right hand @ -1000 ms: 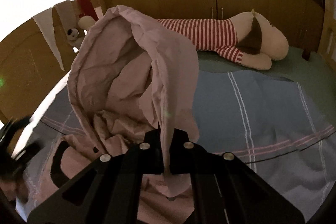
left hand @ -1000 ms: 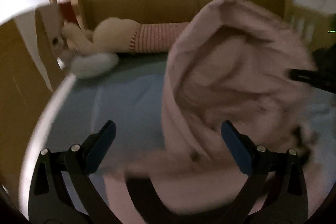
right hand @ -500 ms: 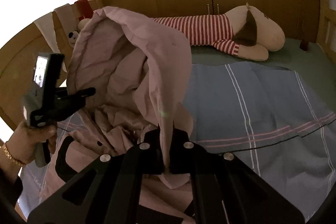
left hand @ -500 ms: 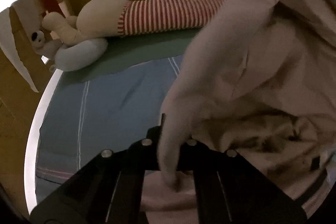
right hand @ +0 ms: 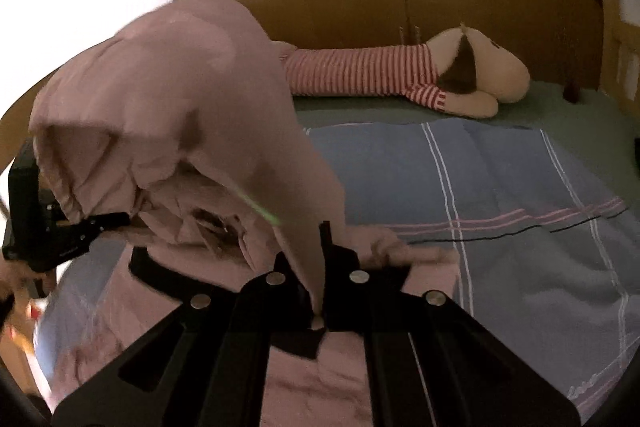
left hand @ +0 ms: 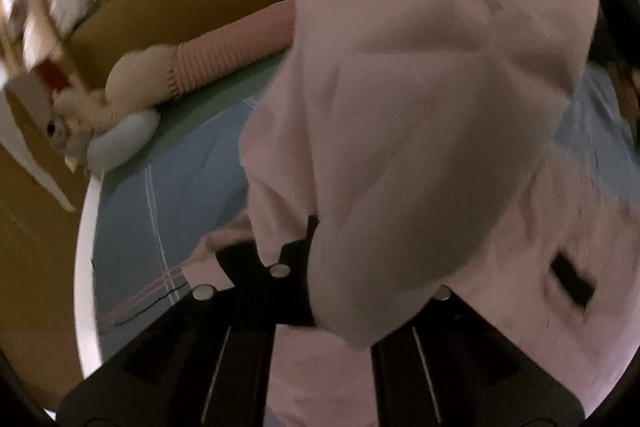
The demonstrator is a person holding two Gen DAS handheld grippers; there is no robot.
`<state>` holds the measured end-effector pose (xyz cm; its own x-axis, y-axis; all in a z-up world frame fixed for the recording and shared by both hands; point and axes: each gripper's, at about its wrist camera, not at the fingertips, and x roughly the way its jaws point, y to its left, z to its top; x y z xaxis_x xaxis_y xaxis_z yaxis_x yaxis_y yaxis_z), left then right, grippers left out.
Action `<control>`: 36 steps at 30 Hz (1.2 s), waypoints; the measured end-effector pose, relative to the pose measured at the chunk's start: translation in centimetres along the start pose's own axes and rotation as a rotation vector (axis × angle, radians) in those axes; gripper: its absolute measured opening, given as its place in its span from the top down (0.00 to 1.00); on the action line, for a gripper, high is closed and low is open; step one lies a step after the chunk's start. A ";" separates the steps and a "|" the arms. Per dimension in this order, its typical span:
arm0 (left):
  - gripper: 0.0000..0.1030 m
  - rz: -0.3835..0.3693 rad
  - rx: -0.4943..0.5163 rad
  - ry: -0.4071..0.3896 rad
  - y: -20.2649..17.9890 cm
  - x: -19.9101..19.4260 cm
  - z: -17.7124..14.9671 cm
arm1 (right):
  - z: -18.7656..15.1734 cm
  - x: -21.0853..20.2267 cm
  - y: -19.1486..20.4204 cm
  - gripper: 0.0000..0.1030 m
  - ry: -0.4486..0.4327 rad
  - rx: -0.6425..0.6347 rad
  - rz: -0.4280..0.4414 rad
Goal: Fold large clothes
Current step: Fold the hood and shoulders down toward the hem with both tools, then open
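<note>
A large pale pink garment [left hand: 420, 107] hangs lifted above the bed and fills most of the left wrist view. My left gripper [left hand: 311, 227] is shut on a fold of it, and the cloth drapes over the right finger. In the right wrist view the same pink garment [right hand: 180, 107] billows up at the left, its lower part lying on the bed. My right gripper [right hand: 323, 231] is shut on a narrow hanging edge of it. The left gripper [right hand: 116, 219] shows at the far left, pinching the cloth, with a hand [right hand: 12, 279] below it.
A blue striped blanket [right hand: 500, 187] covers the bed, with a green sheet behind it. A long plush dog in a red-striped shirt [right hand: 380, 75] lies along the wooden headboard [right hand: 340, 7]. More soft toys [left hand: 72, 131] sit at the bed's left corner by its white edge [left hand: 84, 267].
The left gripper, open a second ago, closed on the pink garment and swung across with it. The garment now hangs much closer to the left camera. The right gripper kept its grip while shifting sideways.
</note>
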<state>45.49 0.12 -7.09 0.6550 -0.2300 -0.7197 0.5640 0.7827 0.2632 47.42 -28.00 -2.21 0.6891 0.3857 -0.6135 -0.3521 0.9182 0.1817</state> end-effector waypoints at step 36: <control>0.02 -0.005 -0.371 -0.321 -3.0 -11.5 -1.5 | -8.0 -10.4 5.8 0.07 -0.191 -0.005 -0.050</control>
<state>35.47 1.31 -0.58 0.8077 -0.3548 -0.4708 0.3882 0.9212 -0.0283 33.20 -27.45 -0.90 0.8136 0.3500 -0.4643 -0.3169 0.9364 0.1506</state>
